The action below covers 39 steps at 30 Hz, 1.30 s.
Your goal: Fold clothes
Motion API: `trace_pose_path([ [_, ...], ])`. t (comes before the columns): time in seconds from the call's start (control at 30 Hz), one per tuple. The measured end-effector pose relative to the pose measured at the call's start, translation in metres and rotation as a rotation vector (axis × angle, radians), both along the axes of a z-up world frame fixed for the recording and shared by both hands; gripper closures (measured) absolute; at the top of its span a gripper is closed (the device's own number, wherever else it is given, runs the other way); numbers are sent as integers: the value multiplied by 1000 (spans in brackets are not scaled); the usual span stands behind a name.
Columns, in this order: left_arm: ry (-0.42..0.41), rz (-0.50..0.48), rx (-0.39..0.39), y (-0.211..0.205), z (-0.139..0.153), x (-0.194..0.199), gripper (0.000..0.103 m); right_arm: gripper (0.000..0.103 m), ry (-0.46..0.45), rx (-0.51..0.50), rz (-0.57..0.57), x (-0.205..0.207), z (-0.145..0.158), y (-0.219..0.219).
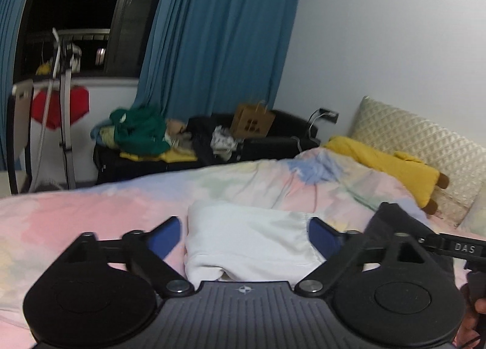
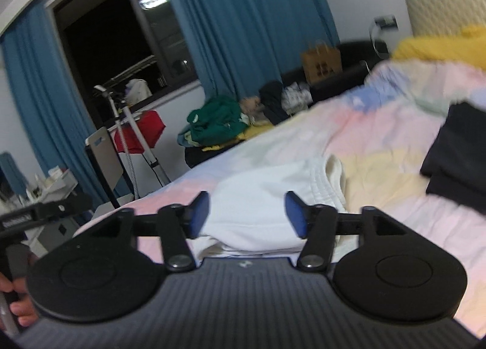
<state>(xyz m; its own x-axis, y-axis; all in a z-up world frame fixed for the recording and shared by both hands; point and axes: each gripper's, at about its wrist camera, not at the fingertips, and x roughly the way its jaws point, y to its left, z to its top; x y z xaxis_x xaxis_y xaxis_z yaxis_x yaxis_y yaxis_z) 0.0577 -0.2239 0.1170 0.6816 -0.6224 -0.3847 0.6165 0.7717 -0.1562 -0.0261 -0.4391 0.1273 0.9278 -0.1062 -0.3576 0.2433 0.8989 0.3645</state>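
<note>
A white garment (image 1: pixel 246 242) lies folded on the pastel bedspread (image 1: pixel 91 212), right in front of both grippers. My left gripper (image 1: pixel 244 235) is open, its blue pads either side of the garment's near part, holding nothing. In the right wrist view the same white garment (image 2: pixel 273 184) lies between the pads of my open right gripper (image 2: pixel 247 212), which holds nothing. A folded black garment (image 2: pixel 458 163) lies on the bed to the right; it also shows in the left wrist view (image 1: pixel 391 221), partly behind the gripper.
A yellow plush toy (image 1: pixel 388 160) and a cream quilted pillow (image 1: pixel 425 142) lie at the head of the bed. Beyond the bed a black sofa (image 1: pixel 273 142) holds a green clothes pile (image 1: pixel 139 133) and a brown paper bag (image 1: pixel 252 121). Blue curtains (image 1: pixel 218 45) hang behind.
</note>
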Motion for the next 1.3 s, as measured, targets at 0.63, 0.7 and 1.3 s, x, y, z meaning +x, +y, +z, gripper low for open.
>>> trace_pose_path([
  [0.63, -86, 66, 35, 42, -39, -100, 0, 11, -45, -226, -37, -33, -27, 88],
  [0.7, -90, 73, 57, 39, -45, -96, 0, 11, -42, -232, -45, -31, -33, 88],
  [1.3, -29, 89, 76, 36, -97, -62, 0, 11, 0, -248, -90, -16, -68, 89],
])
